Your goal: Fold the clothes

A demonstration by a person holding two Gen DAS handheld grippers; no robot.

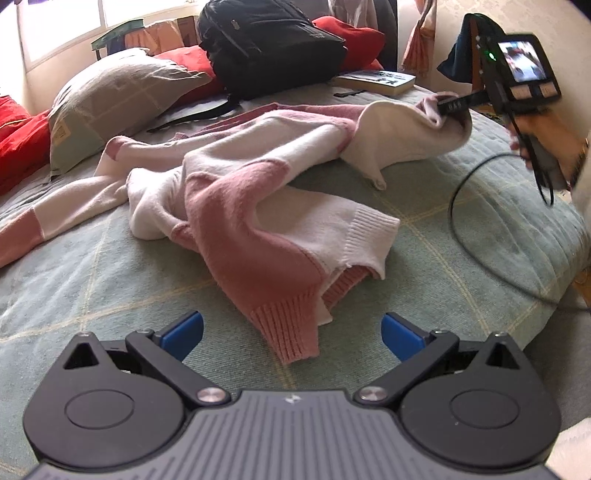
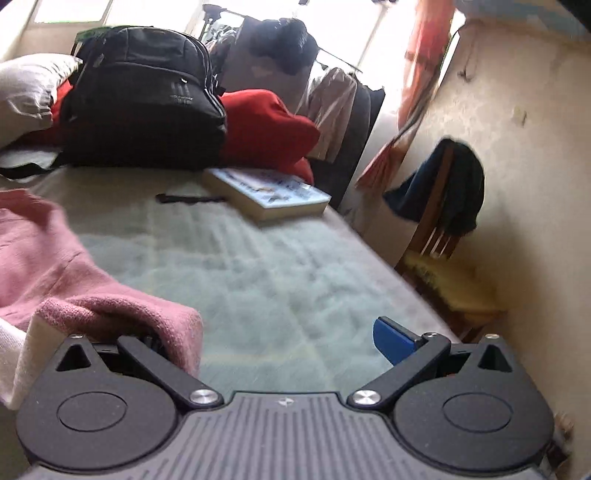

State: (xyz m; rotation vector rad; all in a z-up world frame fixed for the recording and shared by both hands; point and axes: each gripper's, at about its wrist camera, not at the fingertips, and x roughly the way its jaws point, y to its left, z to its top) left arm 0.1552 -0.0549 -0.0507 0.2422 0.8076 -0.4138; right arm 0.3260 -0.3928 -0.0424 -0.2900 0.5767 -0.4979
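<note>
Well, crumpled sweater [image 1: 236,192] just ahead of wide left jaws.

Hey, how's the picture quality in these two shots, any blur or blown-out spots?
Left wrist view: mostly sharp on the pink and white sweater, fisheye bending the bed edges, window overexposed. Right wrist view: softer, motion-smeared across the sweater and bed, window glare washing out the top.

Green-quilted bed [image 1: 461,229] under crumpled pink-and-white sweater [image 1: 236,206], pillow [image 1: 110,99], black backpack [image 1: 266,44], book [image 1: 376,81]
</note>
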